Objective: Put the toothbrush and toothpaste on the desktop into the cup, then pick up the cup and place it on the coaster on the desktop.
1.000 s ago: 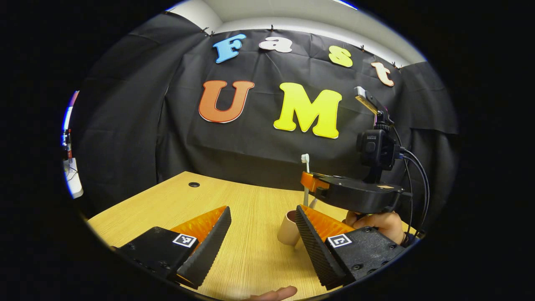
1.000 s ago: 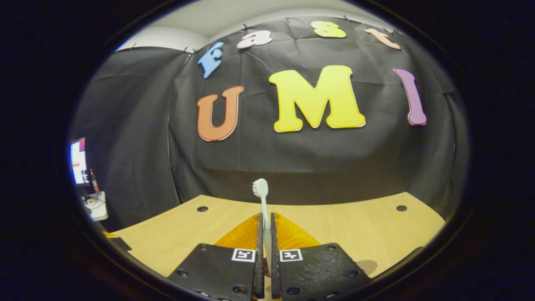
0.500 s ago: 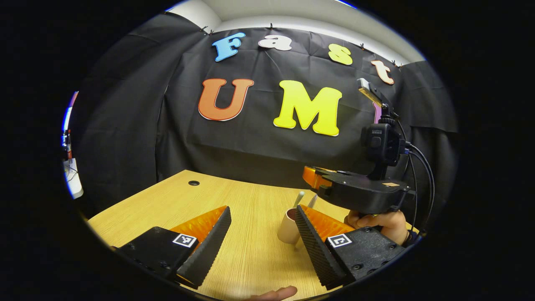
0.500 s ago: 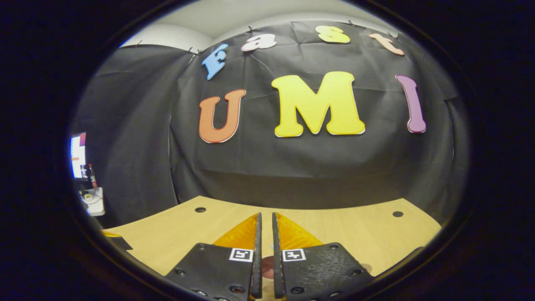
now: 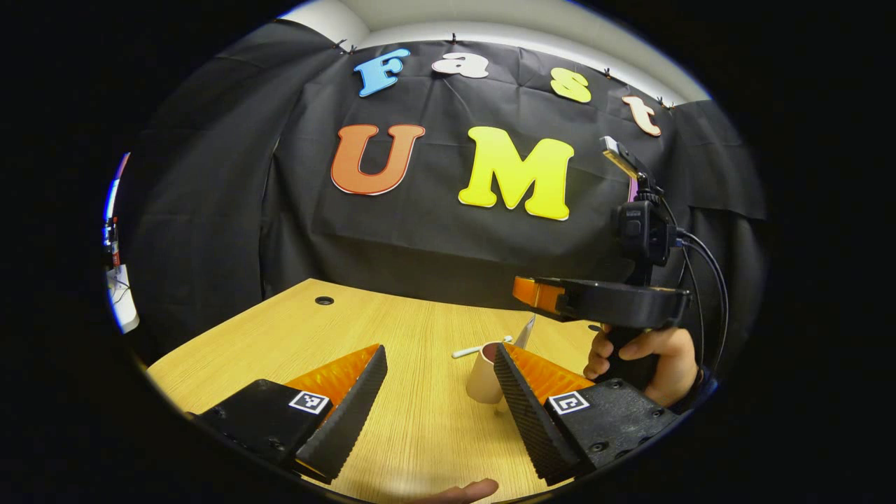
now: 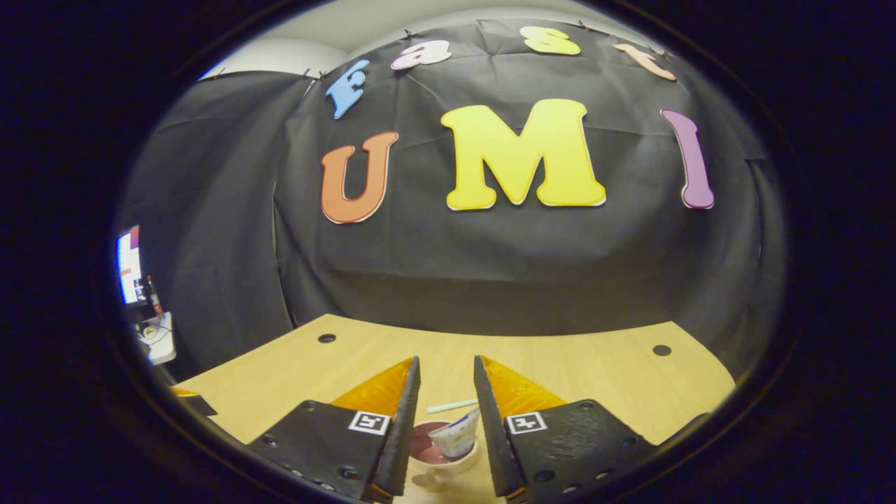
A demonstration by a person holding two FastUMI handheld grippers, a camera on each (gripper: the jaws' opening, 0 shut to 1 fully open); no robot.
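Right claw (image 6: 446, 360) half open, empty, above cup (image 6: 448, 460). Left claw (image 5: 439, 348) wide open, empty. Toothpaste (image 6: 456, 437) in cup. Toothbrush (image 6: 451, 405) lying flat at far rim, unclear whether inside. Check brush seated before cup grasp; keep cup upright.

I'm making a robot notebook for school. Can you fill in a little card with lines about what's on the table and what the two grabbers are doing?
table: wooden desk in a black-cloth booth
cup: upright on the desk, mouth open
toothpaste: standing in the cup, its end sticking out
toothbrush: leaning over the cup's rim, its free end out over the desk
right gripper: open, above the cup, held by a hand
left gripper: open, low over the desk, cup beside its right finger
coaster: can't spot one
left to do: put the cup on the coaster
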